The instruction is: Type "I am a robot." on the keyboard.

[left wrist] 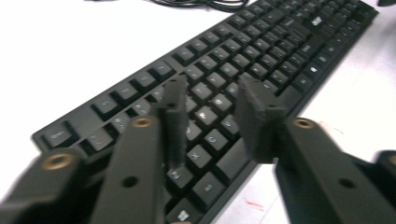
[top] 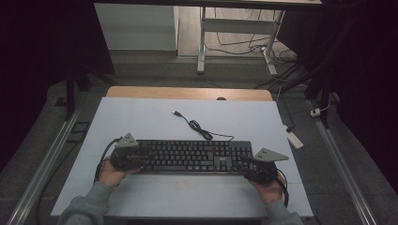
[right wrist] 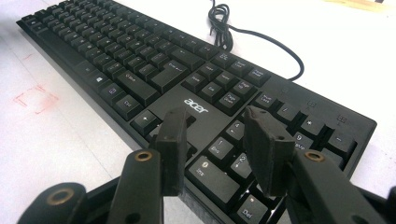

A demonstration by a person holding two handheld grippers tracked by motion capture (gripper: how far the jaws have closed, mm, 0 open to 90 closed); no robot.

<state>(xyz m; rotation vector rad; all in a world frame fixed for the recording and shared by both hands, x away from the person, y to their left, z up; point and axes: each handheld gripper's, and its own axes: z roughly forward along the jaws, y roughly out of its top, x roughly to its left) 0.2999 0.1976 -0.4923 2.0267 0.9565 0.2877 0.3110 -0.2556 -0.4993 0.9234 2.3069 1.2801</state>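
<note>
With both grippers parked at opposite ends of the keyboard point(top: 192, 156), the main risk I see is an uneven lift: one end comes up first, the board tilts and slides out. Jaws appear to sit over the keys rather than around the edges, so a squeeze could just press keycaps or skate off them.

Left gripper point(left wrist: 212, 116): jaws part-way apart over the letter keys at the left end, nothing clamped between them that I can see. Right gripper point(right wrist: 219, 142): jaws likewise apart over the number pad and arrow keys, not gripping anything.

Second risk: the cable point(top: 197, 125) lies loose in a small coil behind the board with the plug point(top: 176, 113) free on the worktop point(top: 141, 117); drag the board and it could snag or whip.

Keyboard itself: black, full-size, flat, matte keys, brand mark above the arrow keys. It lies square across the near-middle of the white worktop, long side facing the person. Faint red marks on the surface just in front of it.
</note>
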